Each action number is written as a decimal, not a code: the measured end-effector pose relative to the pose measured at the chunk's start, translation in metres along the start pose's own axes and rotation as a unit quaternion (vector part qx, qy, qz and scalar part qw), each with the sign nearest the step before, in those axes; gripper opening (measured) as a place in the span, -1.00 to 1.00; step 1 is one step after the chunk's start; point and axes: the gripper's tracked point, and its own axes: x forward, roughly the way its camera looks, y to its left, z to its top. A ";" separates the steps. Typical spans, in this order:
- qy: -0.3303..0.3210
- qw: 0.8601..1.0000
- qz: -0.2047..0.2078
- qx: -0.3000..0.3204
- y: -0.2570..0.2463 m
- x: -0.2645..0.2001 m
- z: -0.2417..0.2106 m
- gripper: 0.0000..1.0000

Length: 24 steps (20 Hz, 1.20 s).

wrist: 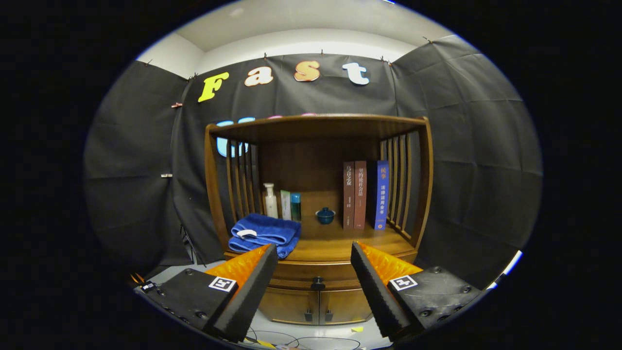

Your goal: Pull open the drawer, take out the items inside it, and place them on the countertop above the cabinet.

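A wooden cabinet [318,146] with a slatted open shelf stands ahead. Below its countertop [335,240] runs a shut drawer [316,272] with a dark round knob [318,281]. My gripper [314,253] is open, its two fingers spread wide with nothing between them. The knob shows in the gap between the fingers, some way beyond the fingertips. Whatever lies inside the drawer is hidden.
On the countertop lie a folded blue towel [265,233], a white bottle [270,200], two small containers [290,205], a small blue lidded bowl [325,215] and three upright books [365,194]. Two cabinet doors [318,305] sit under the drawer. Cables [301,340] lie on the floor.
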 end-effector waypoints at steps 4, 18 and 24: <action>0.043 0.999 0.004 0.008 0.003 0.042 -0.051 0.98; 0.186 0.981 -0.033 0.050 -0.026 0.148 -0.209 0.91; 0.227 0.973 -0.023 0.045 -0.016 0.166 -0.240 0.44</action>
